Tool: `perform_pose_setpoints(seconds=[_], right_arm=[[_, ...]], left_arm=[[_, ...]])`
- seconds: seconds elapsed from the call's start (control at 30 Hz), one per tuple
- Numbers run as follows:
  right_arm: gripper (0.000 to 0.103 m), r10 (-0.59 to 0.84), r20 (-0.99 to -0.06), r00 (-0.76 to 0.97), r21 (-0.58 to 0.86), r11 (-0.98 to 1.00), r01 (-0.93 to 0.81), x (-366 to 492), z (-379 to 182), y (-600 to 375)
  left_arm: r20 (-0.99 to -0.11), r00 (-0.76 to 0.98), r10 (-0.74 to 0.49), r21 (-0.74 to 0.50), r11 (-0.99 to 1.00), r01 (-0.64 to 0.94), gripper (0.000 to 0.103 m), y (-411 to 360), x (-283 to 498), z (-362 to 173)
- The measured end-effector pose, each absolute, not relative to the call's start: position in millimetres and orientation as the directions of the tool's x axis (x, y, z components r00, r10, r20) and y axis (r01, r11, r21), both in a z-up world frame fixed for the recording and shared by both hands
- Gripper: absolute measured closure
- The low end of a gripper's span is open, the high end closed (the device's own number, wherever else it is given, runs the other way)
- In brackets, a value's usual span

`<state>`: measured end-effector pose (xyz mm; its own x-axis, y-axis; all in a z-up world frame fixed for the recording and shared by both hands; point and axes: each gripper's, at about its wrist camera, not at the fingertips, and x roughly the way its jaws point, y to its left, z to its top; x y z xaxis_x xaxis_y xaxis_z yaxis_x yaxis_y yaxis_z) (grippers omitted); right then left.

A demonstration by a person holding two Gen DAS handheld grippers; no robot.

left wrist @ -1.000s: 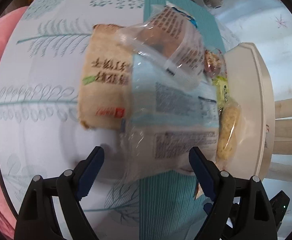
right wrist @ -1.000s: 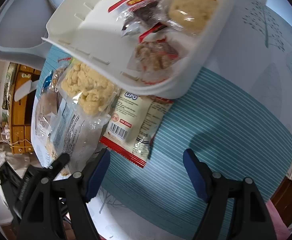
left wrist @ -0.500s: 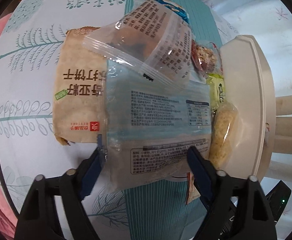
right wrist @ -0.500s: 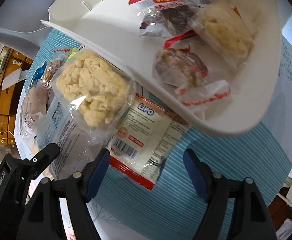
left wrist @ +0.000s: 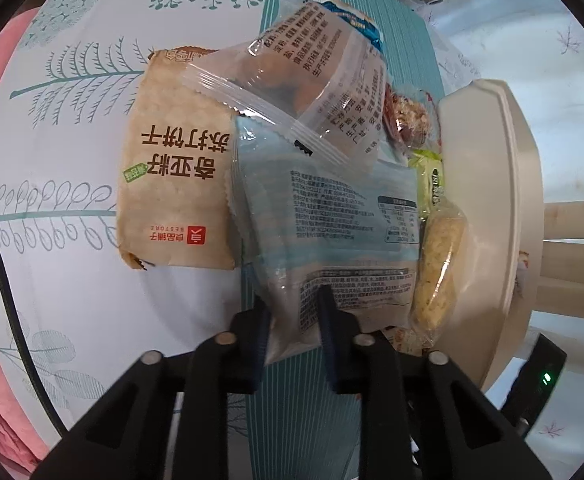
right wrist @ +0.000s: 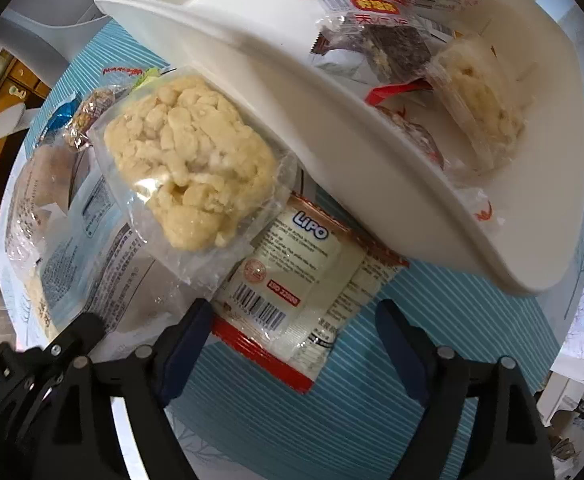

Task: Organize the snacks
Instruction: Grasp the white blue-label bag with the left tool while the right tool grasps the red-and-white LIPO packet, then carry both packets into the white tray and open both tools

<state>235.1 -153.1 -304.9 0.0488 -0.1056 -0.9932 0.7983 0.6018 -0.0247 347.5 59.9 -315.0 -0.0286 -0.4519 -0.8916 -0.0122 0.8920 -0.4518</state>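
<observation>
Roughly partway, we judge: the white basket (right wrist: 372,184) holds a few wrapped snacks already, among them a dark bar in a red-trimmed wrapper (right wrist: 376,46) and a pale puffed cake (right wrist: 480,100), while a heap of packets lies outside on the desk (left wrist: 52,184) against its wall.

Our left gripper (left wrist: 294,320) has its fingers closed on the near edge of the pale blue packet (left wrist: 324,232), which lies low in the heap. A clear bag with printed text (left wrist: 324,92) overlaps its far end, a tan cracker pack (left wrist: 176,184) sits just beside it on the left, and a pale rice cake (right wrist: 188,160) rests against it on the basket side. Pulling it free will likely drag those neighbours along.

Our right gripper (right wrist: 288,344) hangs with fingers spread wide, holding nothing, over the LiPO packet (right wrist: 292,288), whose far end is tucked under the basket's rim.

Open room lies on the leaf-print cloth to the left of the heap and on the striped teal mat (right wrist: 432,320) near us. The basket wall hems the heap on the right, so any lift must clear that rim.
</observation>
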Motion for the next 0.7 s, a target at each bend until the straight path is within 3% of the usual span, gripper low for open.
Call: perform_pose_setpoints(seconds=[0.23,0.4,0.7], right_arm=[[0.021,-0.136,-0.991,0.015,-0.071,0.606,0.792,265,-312,-151],[0.051,-0.125,-0.992,0.027,-0.055,0.605,0.795,269,-307,-160],[0.054,0.004,-0.999,0.052,0.045,0.575,0.817,259,-310,-176]], left_arm=[[-0.882,-0.031,-0.470,-0.469,0.883,-0.028,0.092,73,340,-304],[-0.879,-0.008,-0.476,-0.475,0.879,-0.042,0.094,87,337,-293],[-0.866,0.054,-0.498,-0.500,0.865,-0.045,0.095,112,324,-266]])
